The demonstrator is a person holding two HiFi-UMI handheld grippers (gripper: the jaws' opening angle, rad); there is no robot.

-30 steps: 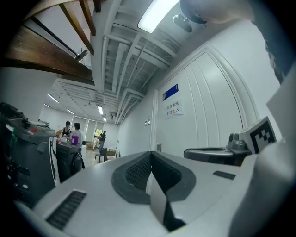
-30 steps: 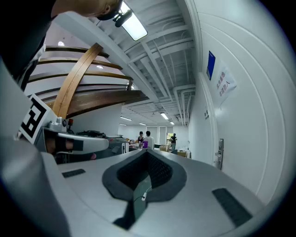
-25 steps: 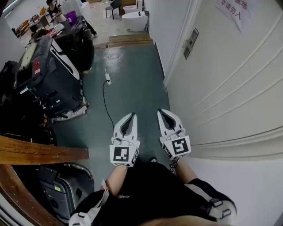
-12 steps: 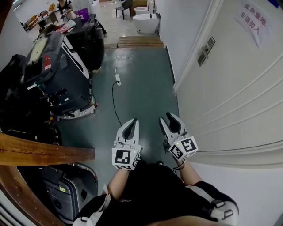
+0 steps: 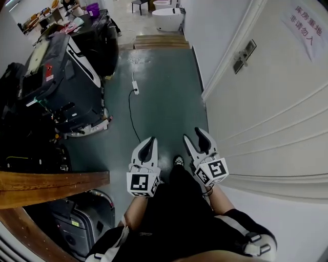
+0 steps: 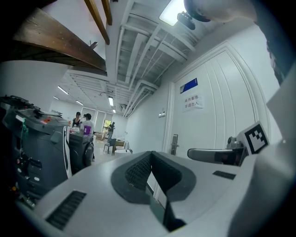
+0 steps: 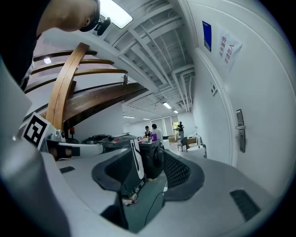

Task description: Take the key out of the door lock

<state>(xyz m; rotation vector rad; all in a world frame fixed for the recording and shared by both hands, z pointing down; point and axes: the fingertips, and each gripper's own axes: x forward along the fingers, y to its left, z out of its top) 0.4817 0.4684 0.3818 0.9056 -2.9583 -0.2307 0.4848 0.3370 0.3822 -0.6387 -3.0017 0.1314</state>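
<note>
Green corridor floor (image 5: 164, 92), white door (image 5: 279, 117), upright door lock (image 5: 244, 56), key indiscernible

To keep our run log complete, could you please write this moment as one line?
left gripper: jaws shut, empty | right gripper: jaws just opening, nothing between | door lock: ahead, untouched | key: not discernible

You are standing on a green floor (image 5: 164, 92). A white wall (image 5: 207, 36) is running along your right, big black machines (image 5: 61, 87) are sitting on your left, and a ceiling light (image 7: 115, 14) is shining.
</note>
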